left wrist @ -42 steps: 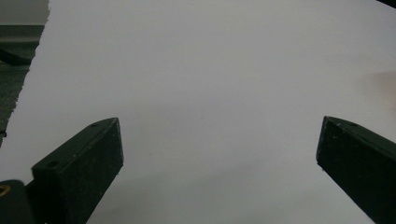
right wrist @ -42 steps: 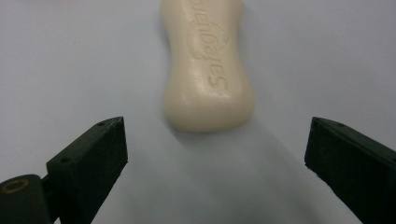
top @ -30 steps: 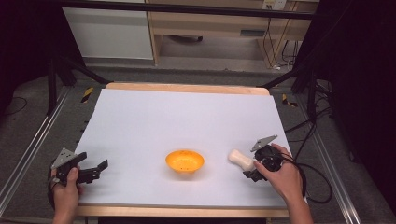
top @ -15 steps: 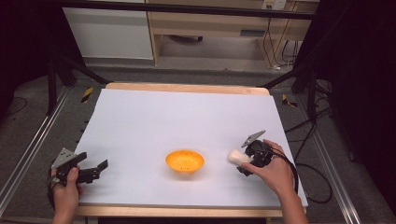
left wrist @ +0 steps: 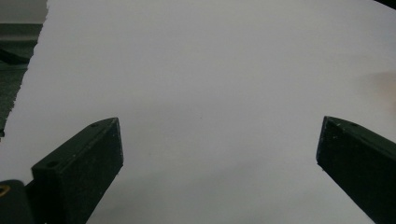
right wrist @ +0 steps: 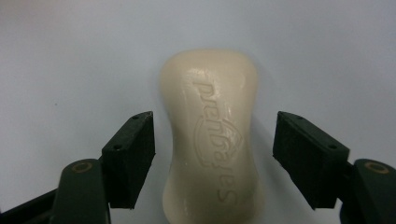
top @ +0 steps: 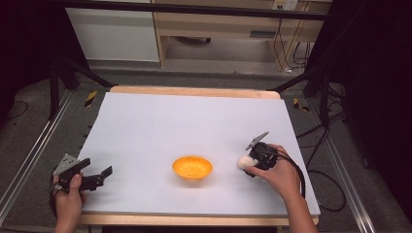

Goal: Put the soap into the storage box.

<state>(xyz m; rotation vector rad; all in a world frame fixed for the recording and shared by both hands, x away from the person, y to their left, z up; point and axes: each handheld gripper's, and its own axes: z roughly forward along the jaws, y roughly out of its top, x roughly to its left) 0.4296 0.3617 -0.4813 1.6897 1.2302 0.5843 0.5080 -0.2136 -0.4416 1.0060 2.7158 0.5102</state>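
Since a second ago the right gripper point(top: 252, 158) has moved left toward the orange bowl point(top: 192, 167); its jaws are spread on either side of the cream soap bar point(right wrist: 210, 135), not touching it. The left gripper point(top: 92, 177) stays spread near the white table's point(top: 194, 116) left edge. Dark floor and cabinets lie beyond.

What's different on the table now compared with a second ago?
The right gripper has shifted left and slightly forward, its open jaws straddling the cream soap bar without touching it. The bar may have slid along with it. The orange bowl and the left gripper, open and holding nothing, stayed put.
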